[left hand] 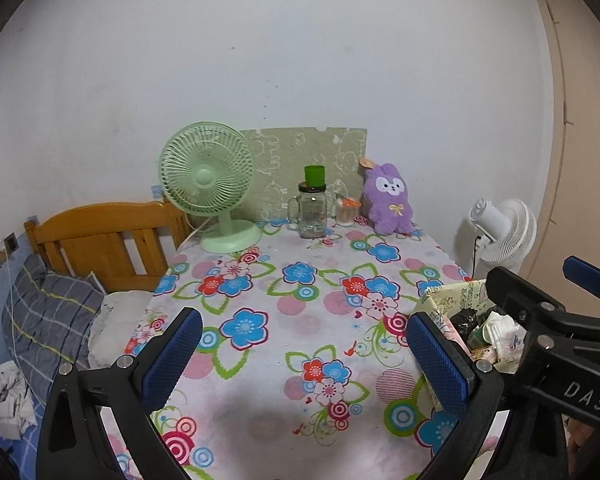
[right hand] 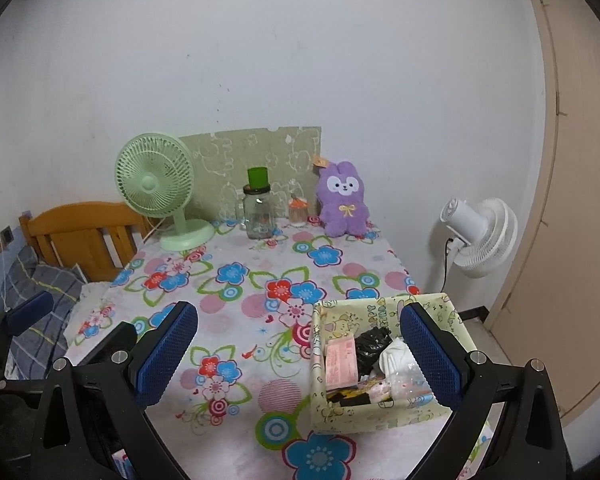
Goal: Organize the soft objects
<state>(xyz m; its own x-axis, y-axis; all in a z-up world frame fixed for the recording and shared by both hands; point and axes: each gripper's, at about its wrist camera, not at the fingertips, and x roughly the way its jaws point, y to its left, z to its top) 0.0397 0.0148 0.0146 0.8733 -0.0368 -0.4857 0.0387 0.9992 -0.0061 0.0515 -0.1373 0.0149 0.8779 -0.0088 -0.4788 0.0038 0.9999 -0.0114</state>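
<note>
A purple plush bunny (left hand: 388, 200) sits upright at the table's far edge against the wall; it also shows in the right wrist view (right hand: 343, 205). A pale yellow patterned box (right hand: 384, 364) at the table's front right holds a black bag, white cloth and pink packets; it also shows in the left wrist view (left hand: 452, 300). My left gripper (left hand: 306, 356) is open and empty above the table's front. My right gripper (right hand: 300, 354) is open and empty, its right finger over the box. Its fingers show in the left wrist view (left hand: 588, 274).
A green desk fan (left hand: 210, 184) stands at the back left. A glass jar mug with a green cup on top (left hand: 311, 210) and a small toothpick jar (left hand: 346, 213) stand beside the bunny. A wooden bed headboard (left hand: 100, 236) is left; a white floor fan (left hand: 500, 232) is right.
</note>
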